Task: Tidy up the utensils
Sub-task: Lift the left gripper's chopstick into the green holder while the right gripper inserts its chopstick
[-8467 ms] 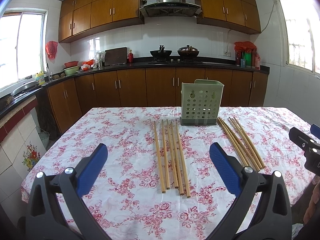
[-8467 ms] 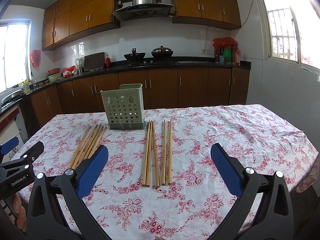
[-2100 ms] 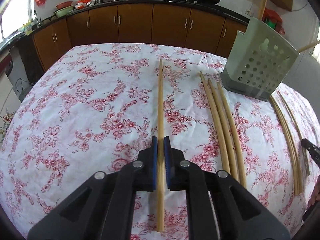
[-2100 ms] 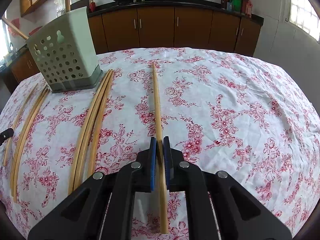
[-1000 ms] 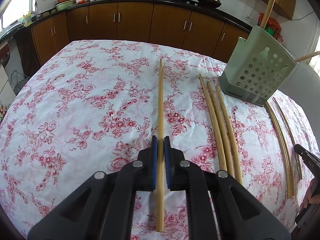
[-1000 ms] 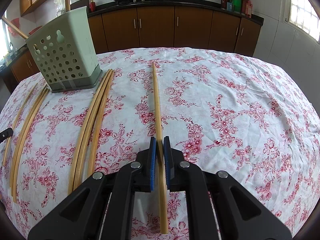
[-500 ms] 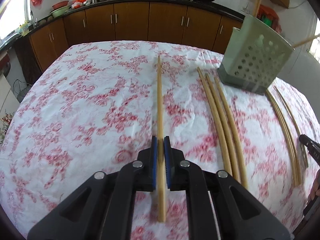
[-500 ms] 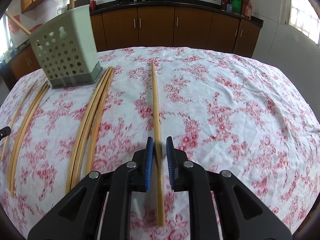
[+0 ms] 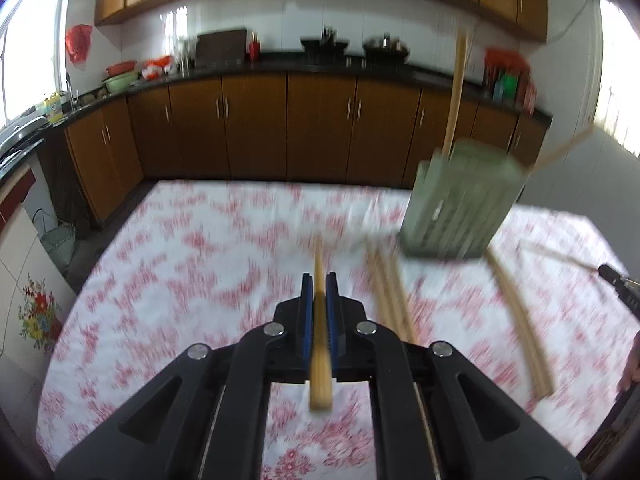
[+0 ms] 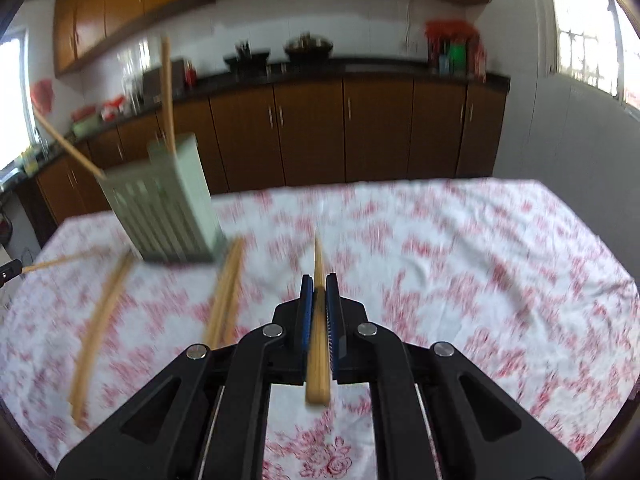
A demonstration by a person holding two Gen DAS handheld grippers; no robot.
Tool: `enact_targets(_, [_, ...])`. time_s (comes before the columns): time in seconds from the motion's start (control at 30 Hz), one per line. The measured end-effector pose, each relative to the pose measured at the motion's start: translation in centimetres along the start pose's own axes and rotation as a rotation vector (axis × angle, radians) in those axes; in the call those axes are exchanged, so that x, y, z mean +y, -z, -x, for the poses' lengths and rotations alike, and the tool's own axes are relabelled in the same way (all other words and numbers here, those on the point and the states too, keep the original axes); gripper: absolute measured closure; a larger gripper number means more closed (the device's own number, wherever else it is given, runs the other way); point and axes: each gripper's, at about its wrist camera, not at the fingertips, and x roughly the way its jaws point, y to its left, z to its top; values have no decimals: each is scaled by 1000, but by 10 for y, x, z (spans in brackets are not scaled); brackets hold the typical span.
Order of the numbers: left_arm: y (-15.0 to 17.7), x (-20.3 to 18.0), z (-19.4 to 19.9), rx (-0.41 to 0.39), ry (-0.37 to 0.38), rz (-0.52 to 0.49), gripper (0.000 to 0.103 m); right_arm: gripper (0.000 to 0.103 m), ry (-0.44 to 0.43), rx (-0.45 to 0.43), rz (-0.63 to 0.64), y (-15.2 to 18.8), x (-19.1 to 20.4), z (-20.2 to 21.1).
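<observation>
Holding one long pale wooden chopstick (image 9: 319,344) in my left gripper (image 9: 319,292) and another long wooden chopstick (image 10: 318,344) in my right gripper (image 10: 319,292), I have both sets of blue pads clamped tight on the shafts near the thick butt ends. Each stick points forward, its tip out over the red-flowered white tablecloth (image 9: 168,264). These sticks look light, stiff and smooth, so I judge a grip close to the butt lets the tip swing; a firm pinch is needed or the stick could pivot between the pads.

The pale green perforated plastic utensil holder (image 9: 460,208) stands ahead to the right in the left view and ahead to the left (image 10: 168,208) in the right view, with two chopsticks already leaning out of it. Loose chopsticks (image 9: 390,296) lie on the cloth beside it, and more (image 10: 100,320) lie on the far side.

Half a second ago both sticks lay flat on the cloth with my right pads still slightly apart; now both are pinched and lifted clear, the cameras tipped up so the cabinets (image 10: 360,128) fill more of the view, and everything is smeared with motion blur.
</observation>
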Motion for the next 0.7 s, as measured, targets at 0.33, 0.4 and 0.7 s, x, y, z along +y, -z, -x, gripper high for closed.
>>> enact_targets(0.33, [-45, -4, 34, -98, 65, 24, 95, 95, -55, -136, -11, -37, 12, 31])
enact_targets(0.4, [-51, -7, 41, -111, 84, 19, 95, 95, -80, -164, -16, -46, 16, 39])
enact_targets(0.7, [-85, -41, 85, -262, 184, -6, 95, 95, -269, -389, -64, -97, 42, 92])
